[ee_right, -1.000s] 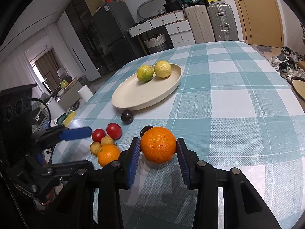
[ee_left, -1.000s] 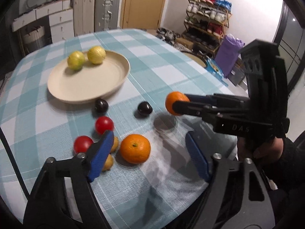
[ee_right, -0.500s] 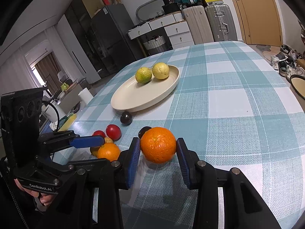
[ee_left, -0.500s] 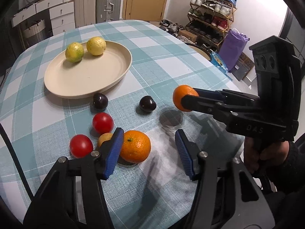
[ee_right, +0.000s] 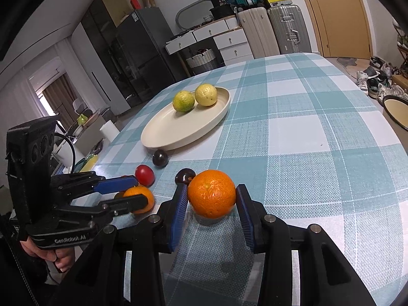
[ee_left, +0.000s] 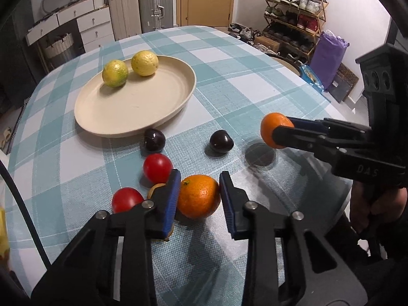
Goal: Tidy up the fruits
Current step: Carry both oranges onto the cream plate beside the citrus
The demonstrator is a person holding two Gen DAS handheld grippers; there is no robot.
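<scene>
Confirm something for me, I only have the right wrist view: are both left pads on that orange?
Observer: Yes. The left gripper has just been closing its jaws, and both pads now press the resting orange.
Operator: Is my own orange off the table?
Observer: Yes. The right gripper holds the raised orange clear of the tablecloth; its shadow lies apart, below it.
Operator: Anything hidden behind the left finger?
Observer: A second red tomato and a small yellowish fruit, both right beside that finger.
</scene>
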